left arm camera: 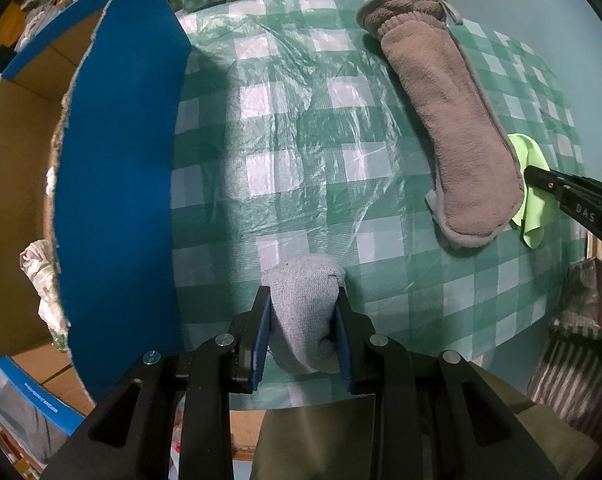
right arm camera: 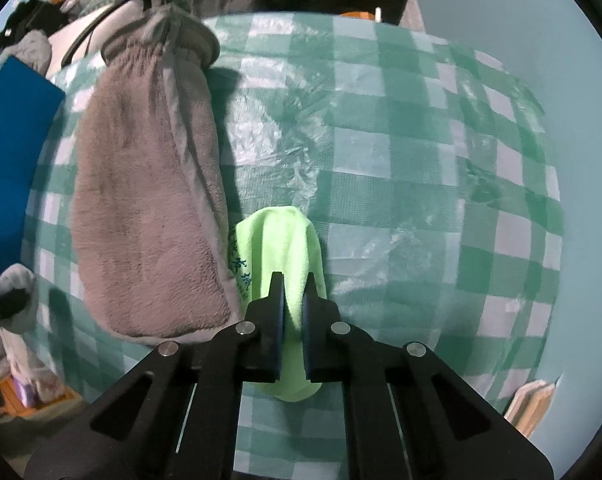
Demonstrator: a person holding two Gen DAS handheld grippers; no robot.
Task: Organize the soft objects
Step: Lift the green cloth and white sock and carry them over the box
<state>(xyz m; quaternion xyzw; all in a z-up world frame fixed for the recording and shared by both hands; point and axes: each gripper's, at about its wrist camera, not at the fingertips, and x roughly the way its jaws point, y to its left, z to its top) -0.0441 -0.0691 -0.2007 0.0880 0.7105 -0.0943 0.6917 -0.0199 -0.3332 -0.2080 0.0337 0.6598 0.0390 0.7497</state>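
A rolled grey knit sock (left arm camera: 307,312) is sitting squeezed between the blue pads of the left gripper (left arm camera: 303,320), whose jaws are clamping its sides above the checked tablecloth (left arm camera: 301,128). Its weave is looking coarse and speckled, the bundle rounded at the far end and bulging past the fingertips. A thin lime-green cloth (right arm camera: 279,248), smooth like microfibre and carrying small blue printed characters along one edge, is being pinched in a fold by the right gripper (right arm camera: 293,284), whose jaws are standing nearly together on it. The cloth is lying just beside a long fleecy grey-brown mitt (right arm camera: 149,200), which is stretching across the table with a gathered cuff at its far end and a paler bound seam. The tablecloth is showing green and white squares under a crinkled glossy film. A blue-faced cardboard box (left arm camera: 121,180) is standing open at the table's left side.
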